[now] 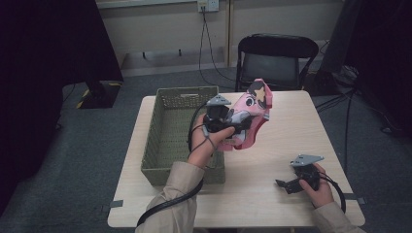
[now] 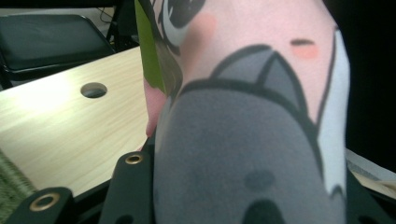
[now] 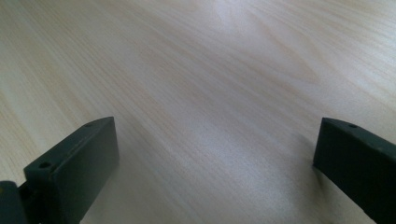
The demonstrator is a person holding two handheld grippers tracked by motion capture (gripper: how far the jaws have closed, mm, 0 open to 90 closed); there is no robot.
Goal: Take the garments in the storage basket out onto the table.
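Observation:
A pink stuffed cushion (image 1: 253, 108) printed with a cartoon face, a yellow star and grey patches is held up above the table, just right of the basket. My left gripper (image 1: 234, 127) is shut on its lower grey part. In the left gripper view the cushion (image 2: 252, 116) bulges between the two black jaws of my left gripper (image 2: 243, 200). My right gripper (image 1: 285, 185) rests on the table near the front right corner. Its jaws stand wide apart, and in the right gripper view nothing but bare wood lies inside my right gripper (image 3: 215, 154).
A green woven basket (image 1: 167, 141) stands on the left half of the light wooden table (image 1: 291, 131). A black folding chair (image 1: 277, 58) stands behind the table. The tabletop has a round hole (image 2: 93, 89). Cables run across the floor at the back.

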